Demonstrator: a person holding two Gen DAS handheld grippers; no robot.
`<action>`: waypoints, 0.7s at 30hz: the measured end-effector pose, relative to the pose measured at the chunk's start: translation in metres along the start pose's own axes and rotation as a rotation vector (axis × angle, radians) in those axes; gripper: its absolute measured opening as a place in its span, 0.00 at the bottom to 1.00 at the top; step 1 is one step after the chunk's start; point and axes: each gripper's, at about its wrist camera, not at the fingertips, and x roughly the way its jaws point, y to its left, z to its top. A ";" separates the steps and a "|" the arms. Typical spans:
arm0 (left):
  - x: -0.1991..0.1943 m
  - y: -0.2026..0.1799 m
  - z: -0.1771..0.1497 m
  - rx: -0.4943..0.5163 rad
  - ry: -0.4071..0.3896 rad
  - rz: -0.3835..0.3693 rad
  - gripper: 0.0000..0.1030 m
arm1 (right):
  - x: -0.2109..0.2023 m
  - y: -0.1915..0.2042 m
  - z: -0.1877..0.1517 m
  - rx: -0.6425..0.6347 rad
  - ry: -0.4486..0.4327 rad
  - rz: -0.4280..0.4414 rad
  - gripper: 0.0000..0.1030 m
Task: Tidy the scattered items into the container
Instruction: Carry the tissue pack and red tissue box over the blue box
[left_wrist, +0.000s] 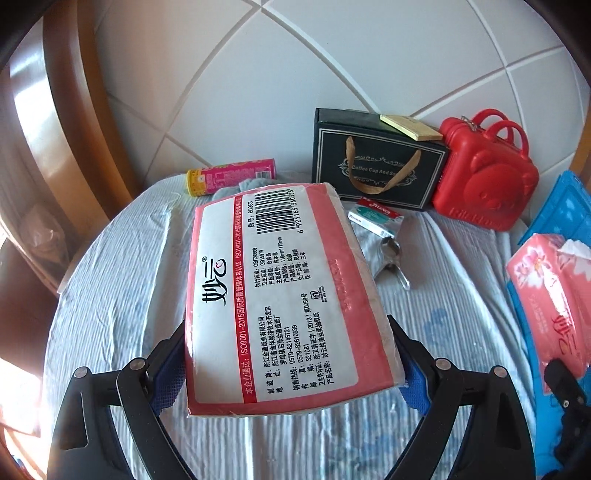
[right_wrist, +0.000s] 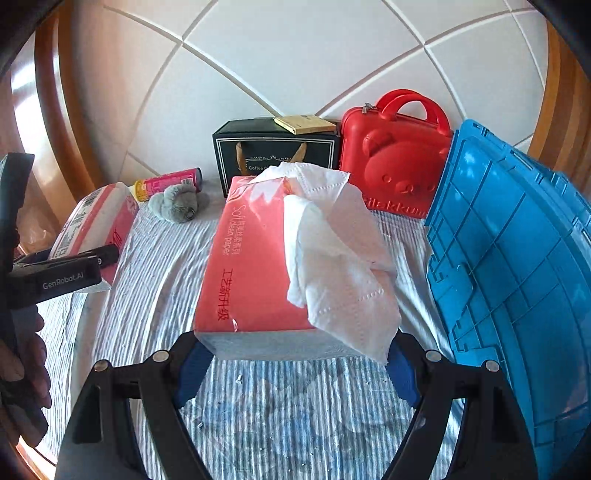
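Note:
My left gripper (left_wrist: 286, 363) is shut on a pink tissue pack (left_wrist: 273, 288) with its white barcode label facing up, held above the striped cloth; this pack also shows in the right wrist view (right_wrist: 96, 229). My right gripper (right_wrist: 295, 365) is shut on a second pink tissue pack (right_wrist: 251, 266) with a white tissue (right_wrist: 332, 251) hanging out of its top, also seen in the left wrist view (left_wrist: 546, 291). The blue crate (right_wrist: 517, 258) stands just right of the right gripper. The left gripper's body (right_wrist: 62, 273) shows at the left edge.
At the back stand a black gift box (left_wrist: 373, 170), a red bear-shaped case (left_wrist: 484, 177) and a pink can (left_wrist: 231, 175) lying on its side. A small medicine packet (left_wrist: 376, 218) and a metal clip (left_wrist: 391, 258) lie on the cloth. A grey plush toy (right_wrist: 177, 203) lies near the can.

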 end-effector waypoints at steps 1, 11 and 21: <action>-0.009 -0.001 -0.001 0.007 -0.005 0.006 0.91 | -0.007 0.001 0.001 -0.004 -0.004 0.008 0.78; -0.086 -0.012 -0.019 0.039 -0.049 0.018 0.91 | -0.073 -0.018 -0.003 -0.064 -0.063 0.080 0.78; -0.153 -0.050 -0.024 0.066 -0.130 -0.007 0.91 | -0.124 -0.050 -0.007 -0.074 -0.105 0.167 0.78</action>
